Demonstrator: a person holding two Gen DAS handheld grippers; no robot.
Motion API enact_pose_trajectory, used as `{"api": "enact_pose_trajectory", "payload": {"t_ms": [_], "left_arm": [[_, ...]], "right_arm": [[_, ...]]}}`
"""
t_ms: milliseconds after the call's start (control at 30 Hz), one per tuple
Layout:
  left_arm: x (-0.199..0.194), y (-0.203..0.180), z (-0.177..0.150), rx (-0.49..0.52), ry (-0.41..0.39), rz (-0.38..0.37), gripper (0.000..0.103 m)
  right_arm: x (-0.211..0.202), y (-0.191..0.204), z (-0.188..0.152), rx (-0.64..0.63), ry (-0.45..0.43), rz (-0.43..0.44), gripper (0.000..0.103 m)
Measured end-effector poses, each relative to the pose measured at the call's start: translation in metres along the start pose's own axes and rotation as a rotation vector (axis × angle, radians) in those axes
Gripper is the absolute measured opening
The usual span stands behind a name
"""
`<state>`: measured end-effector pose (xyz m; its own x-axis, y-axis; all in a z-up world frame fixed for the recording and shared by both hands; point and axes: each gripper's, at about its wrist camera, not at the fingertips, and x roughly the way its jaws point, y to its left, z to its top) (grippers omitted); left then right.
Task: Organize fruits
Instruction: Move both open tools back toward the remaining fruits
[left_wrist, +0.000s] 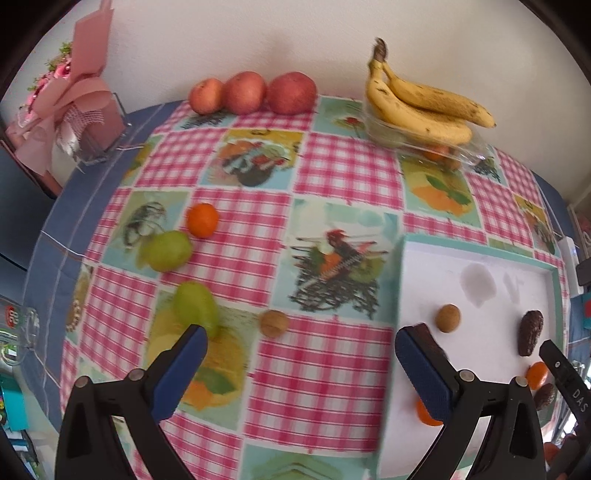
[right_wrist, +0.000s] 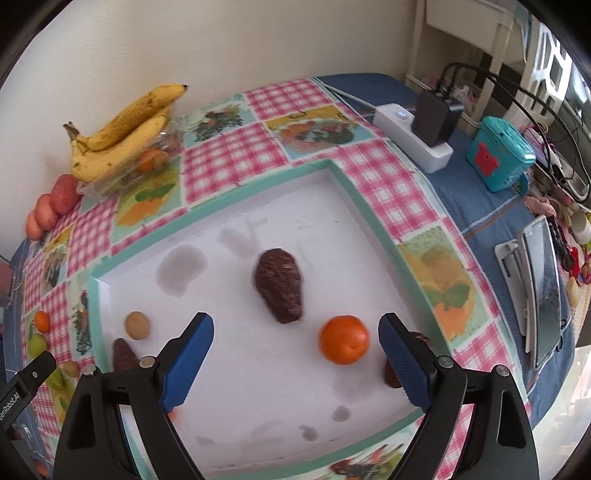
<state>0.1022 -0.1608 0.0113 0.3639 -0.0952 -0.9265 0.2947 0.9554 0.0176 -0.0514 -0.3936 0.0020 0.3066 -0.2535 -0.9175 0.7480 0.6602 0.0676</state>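
Both tools released, fruit loose on bench and tray.
Our left tool (left_wrist: 299, 369) may nudge the round brown fruit (left_wrist: 274, 323), perhaps a walnut, rolling it; our right tool (right_wrist: 295, 354) hangs gaping beside the orange (right_wrist: 344, 339) in the white tray (right_wrist: 373, 214).

right gripper (right_wrist: 295, 363) hangs over the white tray (right_wrist: 354, 206), jaws wide apart and empty. an orange (right_wrist: 344, 344) lies between the fingers, near the right one. a dark avocado (right_wrist: 279, 290) sits just beyond it, a kiwi (right_wrist: 137, 325) far left.

orange (left_wrist: 426, 415) half-hidden by left gripper (left_wrist: 299, 363) | tablecloth (left_wrist: 317, 387) blurred (motion)
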Motion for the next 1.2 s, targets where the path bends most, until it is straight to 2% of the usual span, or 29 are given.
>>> {"api": "enact_pose_trajectory", "payload": {"t_ms": [233, 400, 667, 800, 1200], "left_arm": [[-0.006, 0.045, 0.009, -0.073, -0.025, 0.038, 0.103], [-0.008, 0.077, 0.012, -0.121, -0.035, 0.066, 0.103], [-0.009, 0.124, 0.016, -0.181, -0.039, 0.107, 0.103], [-0.011, 0.138, 0.017, -0.199, -0.041, 0.111, 0.103], [-0.011, 0.166, 0.021, -0.243, -0.046, 0.106, 0.103]], "right_arm": [[-0.008, 0.032, -0.001, -0.029, -0.015, 0.047, 0.091], [-0.007, 0.053, -0.006, -0.053, 0.006, 0.066, 0.091], [-0.007, 0.085, -0.014, -0.103, 0.014, 0.074, 0.091], [-0.010, 0.101, -0.018, -0.137, 0.009, 0.072, 0.091], [-0.016, 0.146, -0.028, -0.212, 0.007, 0.137, 0.091]]}}
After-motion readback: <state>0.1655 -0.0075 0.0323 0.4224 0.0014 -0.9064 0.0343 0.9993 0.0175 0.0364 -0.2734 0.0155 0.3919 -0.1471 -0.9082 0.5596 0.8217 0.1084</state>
